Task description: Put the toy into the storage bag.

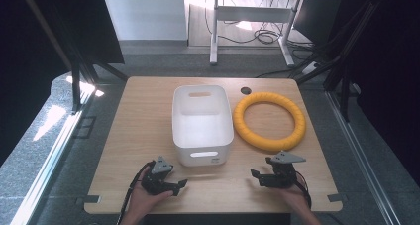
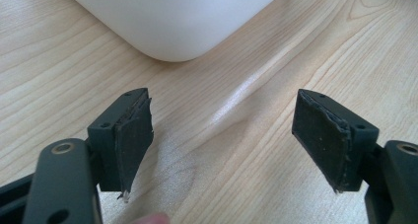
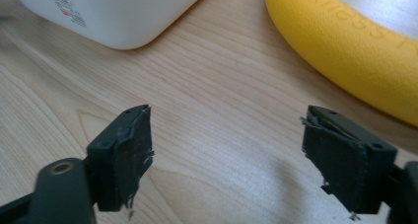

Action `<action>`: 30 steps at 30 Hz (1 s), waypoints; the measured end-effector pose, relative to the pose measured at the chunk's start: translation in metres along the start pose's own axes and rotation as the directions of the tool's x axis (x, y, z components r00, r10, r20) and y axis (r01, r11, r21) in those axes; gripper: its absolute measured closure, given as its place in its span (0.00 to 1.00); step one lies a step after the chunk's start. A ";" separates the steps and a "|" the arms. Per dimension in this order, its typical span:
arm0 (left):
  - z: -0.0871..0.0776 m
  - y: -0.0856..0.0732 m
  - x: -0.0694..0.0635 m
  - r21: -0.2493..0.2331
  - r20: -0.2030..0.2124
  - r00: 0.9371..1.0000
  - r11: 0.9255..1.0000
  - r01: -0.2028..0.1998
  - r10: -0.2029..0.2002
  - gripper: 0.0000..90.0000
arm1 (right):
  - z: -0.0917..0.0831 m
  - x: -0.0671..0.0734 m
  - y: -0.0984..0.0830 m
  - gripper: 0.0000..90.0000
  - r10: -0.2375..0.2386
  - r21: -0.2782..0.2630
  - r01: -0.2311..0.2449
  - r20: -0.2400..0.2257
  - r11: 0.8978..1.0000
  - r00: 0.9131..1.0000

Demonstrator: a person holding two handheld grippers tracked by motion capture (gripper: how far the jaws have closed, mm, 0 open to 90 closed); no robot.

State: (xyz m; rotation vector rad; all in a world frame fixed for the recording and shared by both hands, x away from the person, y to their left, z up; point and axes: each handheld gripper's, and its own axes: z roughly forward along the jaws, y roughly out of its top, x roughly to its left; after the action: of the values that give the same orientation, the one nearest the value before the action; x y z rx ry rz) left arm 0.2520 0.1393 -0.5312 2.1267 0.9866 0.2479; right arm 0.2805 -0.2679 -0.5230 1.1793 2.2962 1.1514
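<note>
An empty white plastic bin [image 1: 202,123] stands in the middle of the wooden table [image 1: 143,121], a handle slot in its near wall. A yellow ring [image 1: 270,121] lies flat just to its right. My left gripper [image 1: 173,178] rests near the front edge, below the bin's near-left corner, held in a hand. Its jaws stand wide open over bare wood [image 2: 222,110], facing a rounded corner of the bin [image 2: 172,21]. My right gripper [image 1: 262,171] sits near the front edge below the ring, also open with nothing between its jaws [image 3: 226,123]. Ahead of it are the bin [image 3: 113,12] and the ring [image 3: 355,51].
A dark round cable hole [image 1: 246,90] sits at the table's far edge, between bin and ring. Black frame posts [image 1: 77,81] stand at both far corners. Beyond the table is grey floor with a white desk leg [image 1: 214,31] and cables.
</note>
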 end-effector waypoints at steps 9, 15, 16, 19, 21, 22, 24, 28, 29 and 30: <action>0.003 -0.001 -0.001 0.012 -0.004 1.000 1.000 -0.011 0.011 0.26 | -0.003 0.000 0.001 0.26 -0.044 0.013 0.044 0.000 0.999 0.999; 0.003 -0.001 -0.002 0.009 -0.009 1.000 1.000 -0.017 0.017 0.26 | -0.005 0.002 0.003 0.24 -0.053 -0.007 0.053 -0.004 0.999 0.999; 0.003 -0.001 -0.002 0.009 -0.012 1.000 1.000 -0.015 0.015 0.26 | -0.006 0.002 0.002 0.24 -0.062 -0.029 0.062 0.009 0.998 0.998; 0.003 -0.001 -0.001 0.009 -0.017 1.000 1.000 -0.014 0.014 0.26 | -0.008 0.001 0.003 0.25 -0.055 -0.037 0.055 0.009 0.998 0.998; 0.003 -0.001 -0.001 0.008 -0.019 1.000 1.000 -0.012 0.012 0.26 | -0.011 -0.001 0.003 0.27 -0.044 -0.044 0.044 -0.003 0.998 0.999; 0.003 -0.001 -0.001 0.007 -0.020 1.000 1.000 -0.012 0.012 0.26 | -0.012 -0.002 0.003 0.29 -0.041 -0.040 0.041 -0.012 0.998 0.999; 0.003 -0.001 -0.001 0.006 -0.022 1.000 1.000 -0.012 0.012 0.26 | -0.016 -0.004 0.004 0.32 -0.038 -0.036 0.036 -0.039 0.999 0.999; 0.003 -0.001 -0.001 0.006 -0.023 1.000 1.000 -0.015 0.015 0.26 | -0.022 -0.008 0.006 0.33 -0.036 -0.028 0.034 -0.071 0.999 0.997; 0.003 -0.001 -0.001 0.006 -0.023 1.000 1.000 -0.015 0.015 0.26 | -0.022 -0.008 0.006 0.33 -0.036 -0.028 0.034 -0.071 0.999 0.997; 0.003 -0.001 0.000 0.006 -0.025 1.000 1.000 -0.014 0.014 0.26 | -0.024 -0.011 0.008 0.35 -0.041 -0.021 0.039 -0.094 0.999 0.995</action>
State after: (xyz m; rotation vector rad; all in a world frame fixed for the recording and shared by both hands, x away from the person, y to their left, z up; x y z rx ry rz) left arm 0.2524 0.1380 -0.5337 2.1411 0.9886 0.2789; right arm 0.2774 -0.2865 -0.5026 1.0894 2.3608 1.2365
